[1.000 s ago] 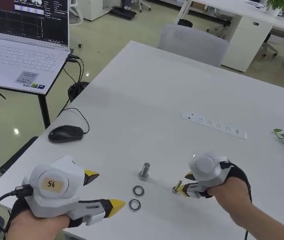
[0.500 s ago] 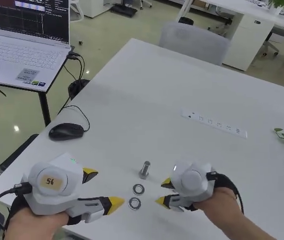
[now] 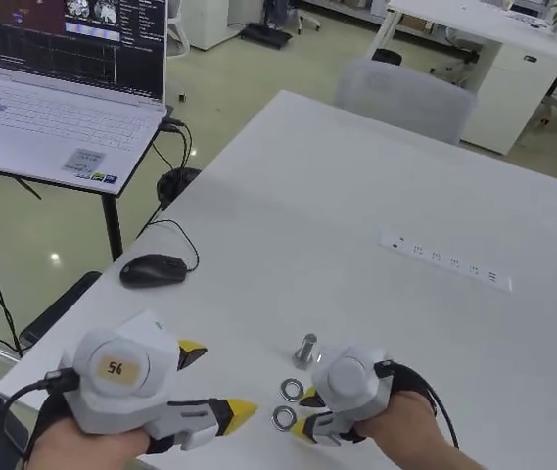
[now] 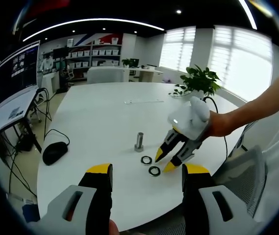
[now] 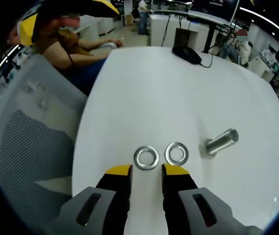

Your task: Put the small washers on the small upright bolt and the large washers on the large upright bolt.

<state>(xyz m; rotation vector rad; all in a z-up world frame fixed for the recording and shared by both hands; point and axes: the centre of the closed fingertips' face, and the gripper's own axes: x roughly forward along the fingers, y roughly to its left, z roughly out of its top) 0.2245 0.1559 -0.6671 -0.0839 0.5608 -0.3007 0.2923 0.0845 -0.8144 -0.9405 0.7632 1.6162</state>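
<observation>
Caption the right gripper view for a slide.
Right gripper, jaws open, poised just short of two washers beside the upright bolt.

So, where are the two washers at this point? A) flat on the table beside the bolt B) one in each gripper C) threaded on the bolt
A: both washers lie flat on the table next to the bolt, just ahead of the right gripper.
</observation>
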